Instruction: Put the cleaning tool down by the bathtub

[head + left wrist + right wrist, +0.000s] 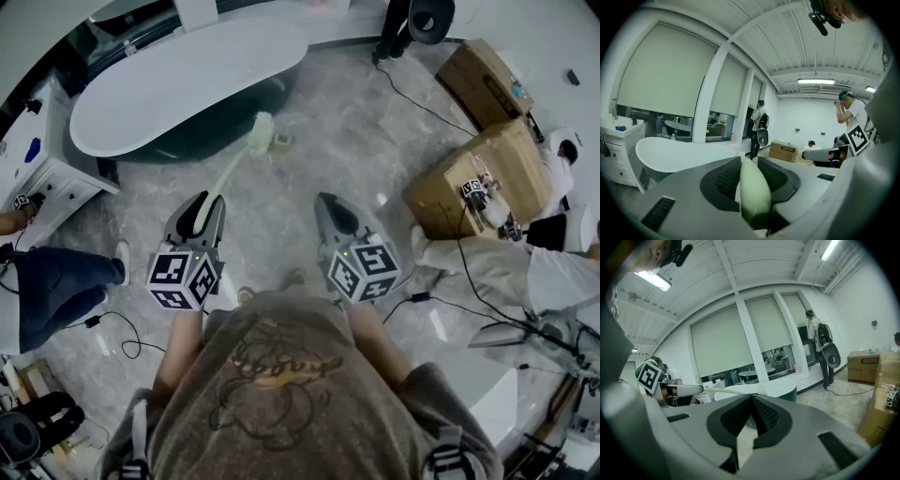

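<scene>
L gripper (208,210) clamps the cleaning tool (234,165) by its handle, head at 1 o'clock near the bathtub (187,84), prob. for set-down; R gripper (329,208) pinched narrow, empty.

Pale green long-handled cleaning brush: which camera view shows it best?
Head view: the whole pale green long-handled cleaning brush shows, handle to head. Left gripper view shows only its handle clamped between the jaws; right gripper view, a thin pale sliver.

Bright, even indoor light, strip lamp (815,81) glowing high above the left gripper (750,164), soft shadows, fisheye-bent dark edges
</scene>
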`<state>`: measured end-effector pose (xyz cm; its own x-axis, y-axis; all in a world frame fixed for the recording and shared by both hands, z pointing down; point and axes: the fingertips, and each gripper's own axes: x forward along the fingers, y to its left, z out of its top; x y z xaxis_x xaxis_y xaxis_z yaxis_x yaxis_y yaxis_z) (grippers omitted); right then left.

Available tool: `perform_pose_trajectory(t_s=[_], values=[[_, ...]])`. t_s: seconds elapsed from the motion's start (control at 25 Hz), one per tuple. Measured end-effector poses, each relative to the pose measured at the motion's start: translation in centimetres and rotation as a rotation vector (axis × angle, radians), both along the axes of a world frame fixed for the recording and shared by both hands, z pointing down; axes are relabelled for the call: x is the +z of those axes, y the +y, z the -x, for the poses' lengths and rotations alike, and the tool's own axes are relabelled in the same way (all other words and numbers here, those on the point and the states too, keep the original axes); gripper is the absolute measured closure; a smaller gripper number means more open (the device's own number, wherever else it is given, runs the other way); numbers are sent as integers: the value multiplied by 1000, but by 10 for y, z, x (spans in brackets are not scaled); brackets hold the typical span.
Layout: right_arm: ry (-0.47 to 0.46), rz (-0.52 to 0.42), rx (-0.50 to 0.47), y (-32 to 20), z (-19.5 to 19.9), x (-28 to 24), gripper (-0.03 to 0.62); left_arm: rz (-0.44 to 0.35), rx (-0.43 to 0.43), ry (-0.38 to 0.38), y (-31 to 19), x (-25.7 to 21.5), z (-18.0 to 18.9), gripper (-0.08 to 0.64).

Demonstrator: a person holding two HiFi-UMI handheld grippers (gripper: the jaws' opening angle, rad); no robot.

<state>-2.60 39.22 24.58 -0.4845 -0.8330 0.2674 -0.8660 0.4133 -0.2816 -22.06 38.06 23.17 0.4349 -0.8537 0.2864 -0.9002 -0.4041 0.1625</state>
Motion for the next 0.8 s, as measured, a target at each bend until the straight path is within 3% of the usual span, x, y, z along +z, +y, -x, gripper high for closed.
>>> perform_pose_trajectory(t_s=[0.52, 0.8], values=[[2, -43, -55, -54, -56, 7, 595, -22, -53, -27, -41, 11, -60, 434], [6, -26, -42, -95, -68, 20, 595, -7, -49, -30, -80, 22, -69, 434]])
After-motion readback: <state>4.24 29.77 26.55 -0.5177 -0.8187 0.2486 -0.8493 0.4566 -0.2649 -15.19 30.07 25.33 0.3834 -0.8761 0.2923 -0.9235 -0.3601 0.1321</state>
